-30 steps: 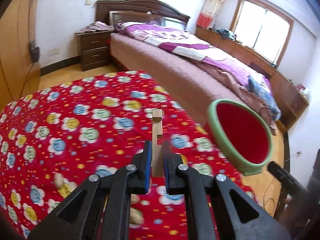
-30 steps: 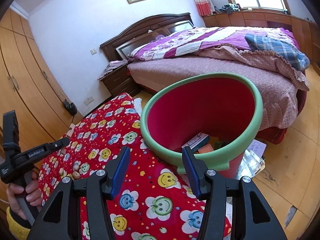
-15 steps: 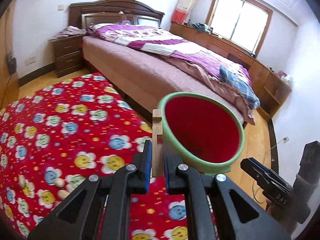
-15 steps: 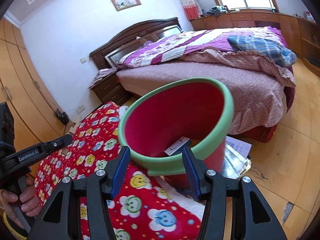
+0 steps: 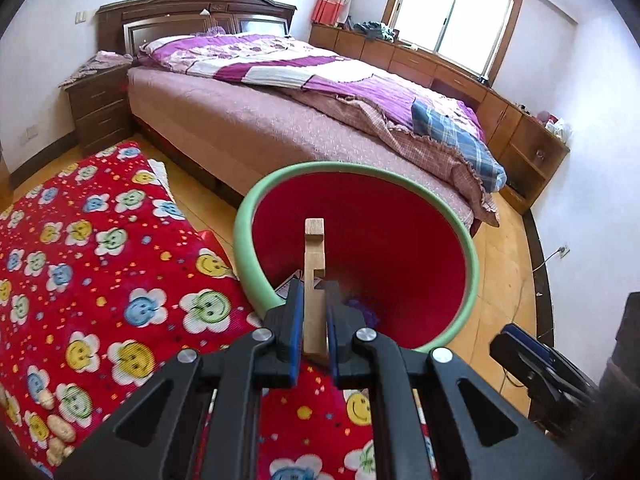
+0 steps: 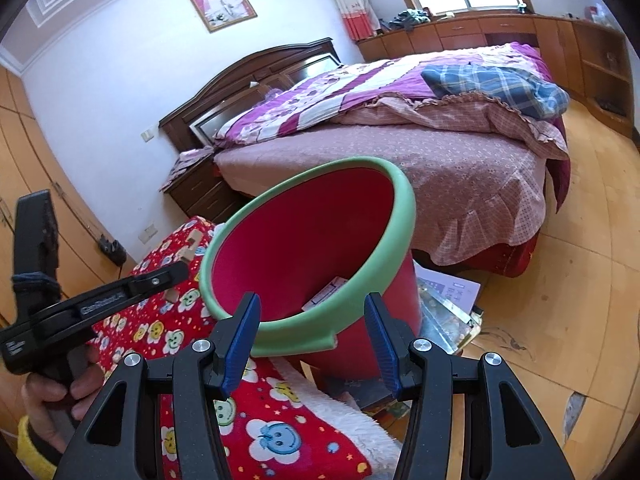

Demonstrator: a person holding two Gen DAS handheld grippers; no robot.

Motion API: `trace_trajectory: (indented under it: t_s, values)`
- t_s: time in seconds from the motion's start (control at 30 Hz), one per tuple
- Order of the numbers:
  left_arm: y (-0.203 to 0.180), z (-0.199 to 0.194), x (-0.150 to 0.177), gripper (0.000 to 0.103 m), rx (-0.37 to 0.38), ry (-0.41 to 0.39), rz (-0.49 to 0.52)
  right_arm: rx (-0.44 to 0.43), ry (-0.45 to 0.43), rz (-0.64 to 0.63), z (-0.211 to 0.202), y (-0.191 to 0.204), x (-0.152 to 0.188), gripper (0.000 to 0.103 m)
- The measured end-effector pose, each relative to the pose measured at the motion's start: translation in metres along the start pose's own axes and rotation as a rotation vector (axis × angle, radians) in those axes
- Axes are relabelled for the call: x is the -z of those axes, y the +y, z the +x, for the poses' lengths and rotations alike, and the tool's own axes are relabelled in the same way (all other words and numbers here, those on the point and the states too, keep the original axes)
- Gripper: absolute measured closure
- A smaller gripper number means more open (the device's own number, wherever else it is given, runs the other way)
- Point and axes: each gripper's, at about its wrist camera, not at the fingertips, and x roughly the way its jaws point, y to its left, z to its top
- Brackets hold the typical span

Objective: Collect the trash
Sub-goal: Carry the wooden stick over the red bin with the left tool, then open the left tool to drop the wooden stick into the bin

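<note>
My left gripper (image 5: 313,312) is shut on a notched wooden stick (image 5: 314,264). The stick points out over the mouth of the red bin with a green rim (image 5: 432,208). This bin stands just past the edge of the table with the red smiley-flower cloth (image 5: 100,280). A printed card (image 6: 328,292) and a purple scrap (image 5: 360,308) lie inside it. My right gripper (image 6: 312,324) stands open in front of the bin's near rim (image 6: 280,328), with nothing pressed between its blue pads. In the right wrist view a hand (image 6: 52,400) holds the left gripper (image 6: 176,270) beside the bin.
Several peanuts (image 5: 56,436) lie on the cloth at the lower left. Papers (image 6: 448,292) lie on the wooden floor by the bin. A large bed (image 5: 320,120) stands behind it, with a nightstand (image 5: 100,108) on the left and low cabinets (image 5: 520,132) under the window.
My left gripper has carried the wooden stick to the right, from over the cloth to over the bin's mouth. The bin has slid left in the right wrist view.
</note>
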Motion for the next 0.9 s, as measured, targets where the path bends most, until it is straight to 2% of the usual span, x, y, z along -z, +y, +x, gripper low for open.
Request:
trace_trajectory:
  t_s: [0.3,0.43,0.63,0.9]
  values:
    - [0.003,0.004,0.004,0.093,-0.007,0.013,-0.006,0.008,0.006,0.008,0.000,-0.002,0.002,0.048]
    - [0.008,-0.008,0.010,0.079,-0.030,0.003,-0.028,0.000,0.004,-0.002,0.000,0.001,0.003,0.048]
    - [0.021,-0.028,0.024,0.072,-0.066,0.005,-0.075,-0.025,0.000,-0.022,-0.003,0.011,0.006,0.048]
    - [0.044,-0.062,0.046,0.068,-0.128,-0.020,-0.135,-0.067,-0.002,-0.085,-0.008,0.039,0.013,0.048]
